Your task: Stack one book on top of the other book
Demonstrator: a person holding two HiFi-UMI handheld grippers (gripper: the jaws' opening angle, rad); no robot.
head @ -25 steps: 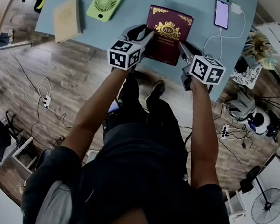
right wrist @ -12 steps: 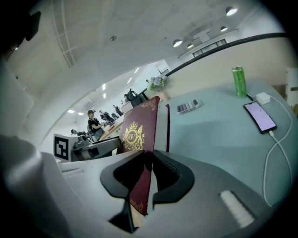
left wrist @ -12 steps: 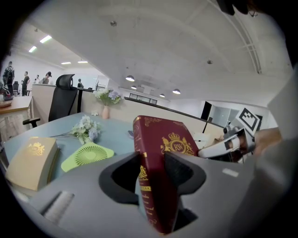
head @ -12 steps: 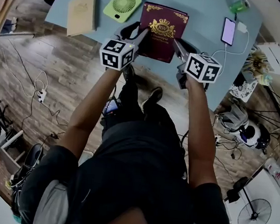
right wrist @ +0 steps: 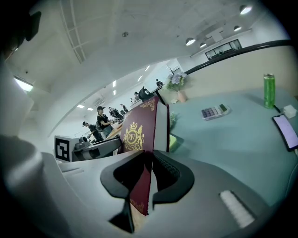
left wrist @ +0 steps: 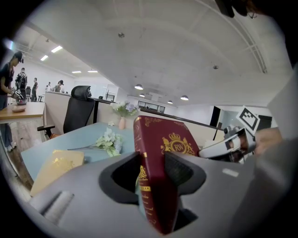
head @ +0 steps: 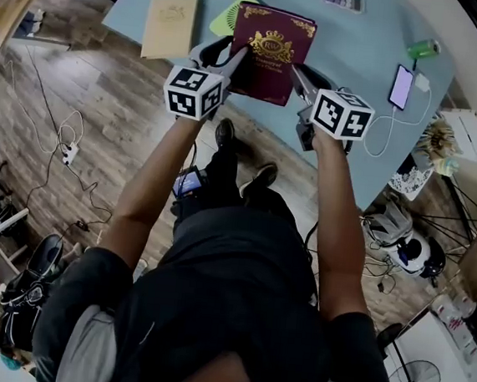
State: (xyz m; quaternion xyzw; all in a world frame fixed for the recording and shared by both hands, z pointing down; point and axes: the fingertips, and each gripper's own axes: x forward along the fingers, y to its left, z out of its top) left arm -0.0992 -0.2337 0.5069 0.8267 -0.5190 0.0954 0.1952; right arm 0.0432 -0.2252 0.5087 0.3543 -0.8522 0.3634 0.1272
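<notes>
We reach both arms forward, nearly parallel: left forearm (head: 151, 188) and right forearm (head: 338, 217) bare, elbows only slightly bent. Our left gripper (head: 241, 57) angles inward, its jaws pressed tight on the spine side of the maroon book (head: 273, 51). Our right gripper (head: 298, 72) angles in from the other side, its jaws clamped on the book's page edge. Both marker cubes face upward.

1. An open-plan office: a black swivel chair (left wrist: 80, 108) stands at the far side of a long blue desk (left wrist: 70, 139).
2. Rows of ceiling lights (left wrist: 138, 87); people (right wrist: 100, 120) at far desks.
3. A calculator (right wrist: 213, 111) and a charging phone (head: 400, 86) lie on the desk.
</notes>
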